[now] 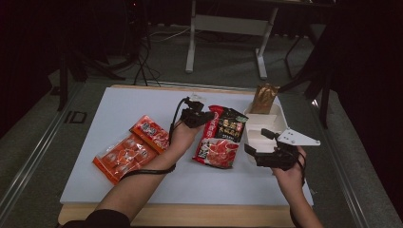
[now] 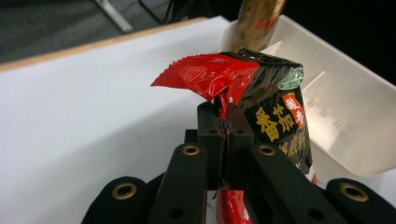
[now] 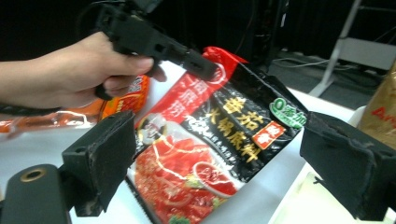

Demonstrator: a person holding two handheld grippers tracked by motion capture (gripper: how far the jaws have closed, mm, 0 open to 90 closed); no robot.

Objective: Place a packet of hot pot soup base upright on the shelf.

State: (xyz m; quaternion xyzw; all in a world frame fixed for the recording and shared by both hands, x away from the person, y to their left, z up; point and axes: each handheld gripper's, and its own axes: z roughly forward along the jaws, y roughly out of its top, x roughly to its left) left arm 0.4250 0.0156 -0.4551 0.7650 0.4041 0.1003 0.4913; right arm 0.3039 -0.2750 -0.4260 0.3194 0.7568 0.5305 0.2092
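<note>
Two claws at work: left claw (image 2: 224,123) pinches the red-and-black pouch (image 1: 221,137) by its top corner, apparently lifting it toward the white tray (image 1: 259,124) beyond; right claw (image 3: 224,163) waits spread beside the pouch.

We note one red-and-black hotpot soup base packet (image 1: 220,137), a flat glossy sachet with gold and white Chinese characters, a green round badge and a picture of red broth on its lower half. Its serrated top edge (image 2: 205,74) is crumpled where it is pinched, so the top corner lifts off the white table (image 1: 142,102) while the lower end rests there. It lies tilted, just beside the white tray (image 1: 266,124).
</note>
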